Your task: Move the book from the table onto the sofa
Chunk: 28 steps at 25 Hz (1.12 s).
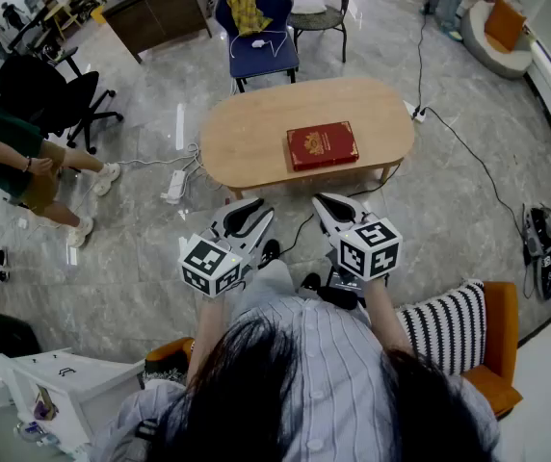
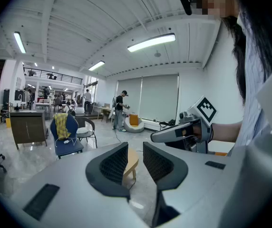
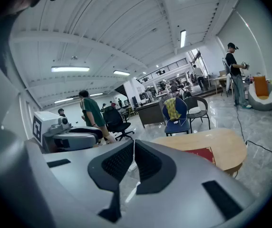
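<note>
Oval wooden counter (image 1: 247, 133) stood on a grey marble floor, bare apart from the book (image 1: 322, 145). The book was dark red with gold ornament on the cover, and it lay flat and closed, right of the counter's middle and toward the near edge. The person in a striped shirt held both tools low in front of the body, short of the counter and well apart from the book. Left gripper (image 1: 247, 221) had its jaws drawn in to a narrow slit with nothing between them; only a bit of the counter's edge showed through the slit in its own view. Right gripper (image 1: 338, 210) had its jaws pressed together, also empty, and a red corner of the book showed past its right jaw. The two tools sat side by side, near each other, tilted slightly down toward the counter, their marker cubes (image 1: 370, 248) facing up. Orange sofa (image 1: 502, 354) showed on either side of the person, with a black-and-white striped cushion (image 1: 446, 327) on its right part. Beyond the counter stood a blue chair (image 1: 266, 51) with a yellow plaid cloth (image 1: 245, 0) over its back. A white power strip (image 1: 174, 186) lay on the floor left of the counter. A bystander in a green top (image 1: 6, 152) was at the far left, beside a black office chair (image 1: 49, 99).
</note>
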Tool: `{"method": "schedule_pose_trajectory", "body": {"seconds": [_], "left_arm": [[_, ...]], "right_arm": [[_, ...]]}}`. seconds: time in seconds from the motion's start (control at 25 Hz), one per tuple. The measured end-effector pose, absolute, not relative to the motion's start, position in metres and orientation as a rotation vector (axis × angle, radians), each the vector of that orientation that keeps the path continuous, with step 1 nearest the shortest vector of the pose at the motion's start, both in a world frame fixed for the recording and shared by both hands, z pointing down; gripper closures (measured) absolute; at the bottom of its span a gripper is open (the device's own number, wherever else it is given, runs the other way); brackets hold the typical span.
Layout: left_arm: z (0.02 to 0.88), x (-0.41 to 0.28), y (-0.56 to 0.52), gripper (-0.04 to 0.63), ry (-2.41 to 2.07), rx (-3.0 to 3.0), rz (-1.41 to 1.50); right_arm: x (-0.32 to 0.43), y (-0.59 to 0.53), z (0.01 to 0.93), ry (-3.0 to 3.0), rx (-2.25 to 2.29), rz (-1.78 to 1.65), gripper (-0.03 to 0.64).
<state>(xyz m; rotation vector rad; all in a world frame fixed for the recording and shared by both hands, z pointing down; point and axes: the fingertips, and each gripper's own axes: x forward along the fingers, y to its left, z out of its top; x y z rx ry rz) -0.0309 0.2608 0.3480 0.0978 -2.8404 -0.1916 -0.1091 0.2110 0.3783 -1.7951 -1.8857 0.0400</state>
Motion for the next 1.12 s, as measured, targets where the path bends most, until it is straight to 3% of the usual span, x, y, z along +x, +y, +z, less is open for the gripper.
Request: {"method": "schedule_pose_trajectory", "body": {"seconds": [0.56, 1.12], "left_arm": [[0.358, -0.056, 0.302, 0.505, -2.864, 0.154, -0.252], [0.360, -0.088, 0.412, 0.505, -2.836, 0.274, -0.259]], "right_arm": [[-0.145, 0.249, 0.394, -1.933, -1.733, 0.043, 0.591], [-0.199, 0.321, 0.407, -2.043, -1.519, 0.054, 0.589]]}}
